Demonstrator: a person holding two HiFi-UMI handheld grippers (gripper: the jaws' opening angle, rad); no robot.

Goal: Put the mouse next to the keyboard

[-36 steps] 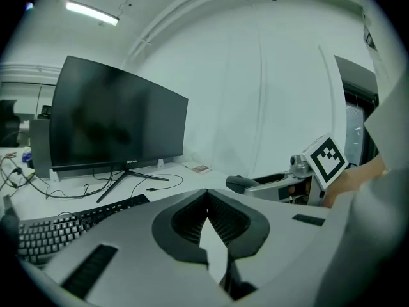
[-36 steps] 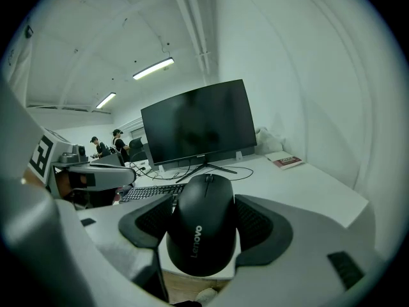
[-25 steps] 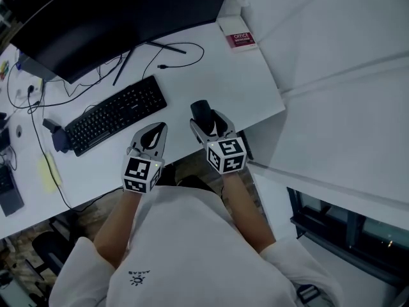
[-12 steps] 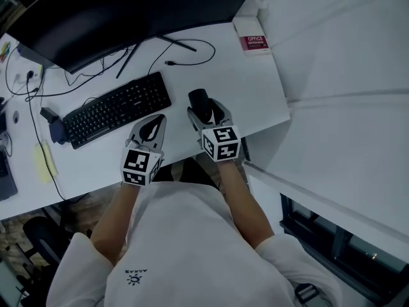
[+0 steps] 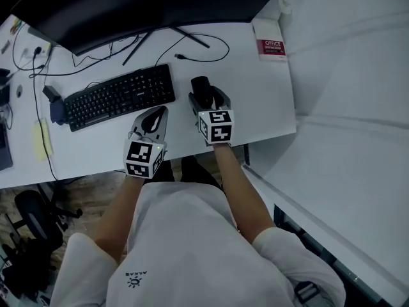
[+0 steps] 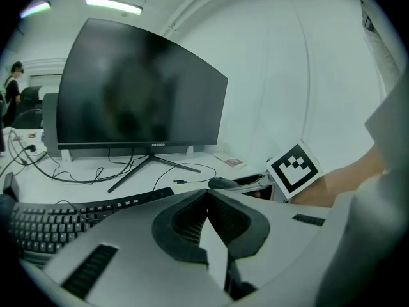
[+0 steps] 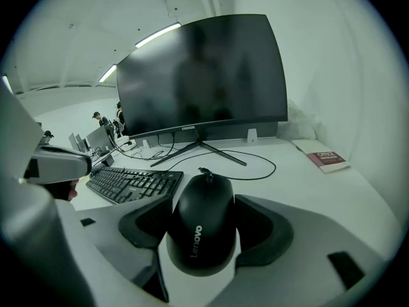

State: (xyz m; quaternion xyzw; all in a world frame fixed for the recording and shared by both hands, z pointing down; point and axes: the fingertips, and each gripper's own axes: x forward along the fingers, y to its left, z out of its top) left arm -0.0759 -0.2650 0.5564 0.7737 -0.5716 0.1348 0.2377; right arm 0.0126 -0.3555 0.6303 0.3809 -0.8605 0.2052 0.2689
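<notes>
The mouse (image 5: 201, 88), a smooth black rounded shell with pale lettering running along its back, is sitting between the jaws of the right tool (image 5: 208, 100). In the right gripper view the dark ribbed pads are pressing against both of its flanks, so the tool is clamped on it. Whether its underside is touching the bench (image 5: 259, 98) cannot be told. It is lying just to the right of the keyboard (image 5: 118, 96), near that end but apart from it, with its nose pointing toward the monitor (image 5: 147, 5).

The keyboard is a flat black slab with rows of low keys, lying slightly askew on the white, matte bench. The left tool (image 5: 155, 115) is hovering just in front of the keyboard's right half; its jaws are together at the tips with nothing between them, leaving only a small gap lower down where the bench is showing through. Each tool is carrying a cube with black and white square markers.

Behind the keyboard the wide, curved, dark monitor is standing on thin splayed legs, and a thin black cable (image 5: 208, 40) is looping across the bench beside them. A flat red and white book (image 5: 270, 47) is lying at the far right corner.
</notes>
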